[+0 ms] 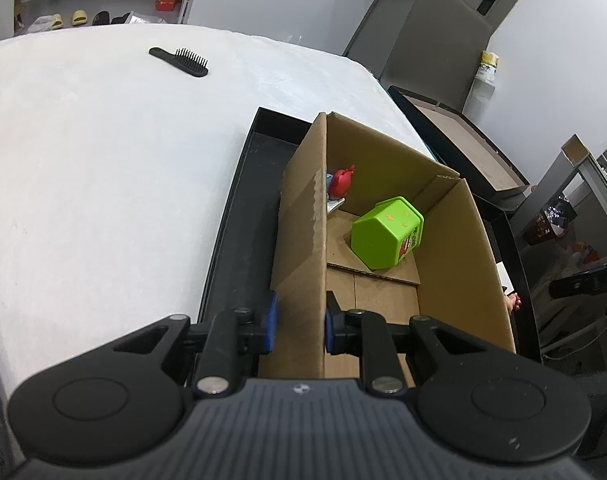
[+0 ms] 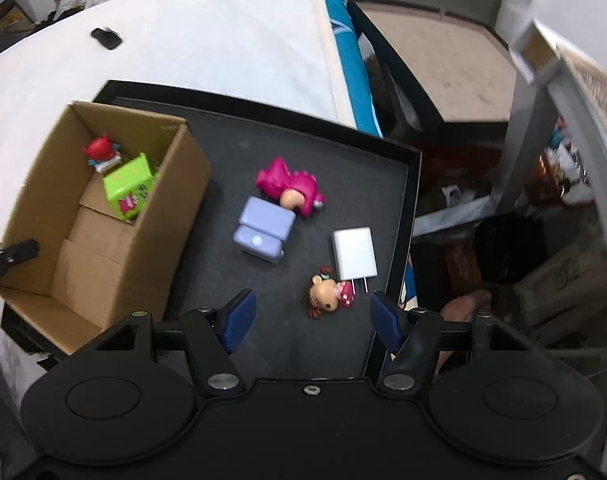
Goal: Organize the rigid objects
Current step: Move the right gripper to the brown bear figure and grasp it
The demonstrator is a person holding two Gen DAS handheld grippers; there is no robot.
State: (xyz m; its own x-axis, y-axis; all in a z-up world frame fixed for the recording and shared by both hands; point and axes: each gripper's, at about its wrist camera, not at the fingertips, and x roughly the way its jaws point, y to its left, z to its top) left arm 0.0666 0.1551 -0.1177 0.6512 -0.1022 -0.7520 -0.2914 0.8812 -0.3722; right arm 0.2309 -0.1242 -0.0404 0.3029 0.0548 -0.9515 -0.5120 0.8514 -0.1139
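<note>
A cardboard box stands in a black tray. My left gripper is shut on the box's near left wall, one blue pad on each side. Inside the box lie a green hexagonal container and a red figure. My right gripper hangs open above the tray floor with nothing between its pads. Just beyond it lies a small doll with a red bow. Farther off are a white charger, a lavender block and a pink dinosaur figure.
The tray sits on a white bed cover. A black hairbrush lies far on the cover, and a small black object too. A brown side table and a grey rack stand right of the tray. A person's hand shows below the tray's right rim.
</note>
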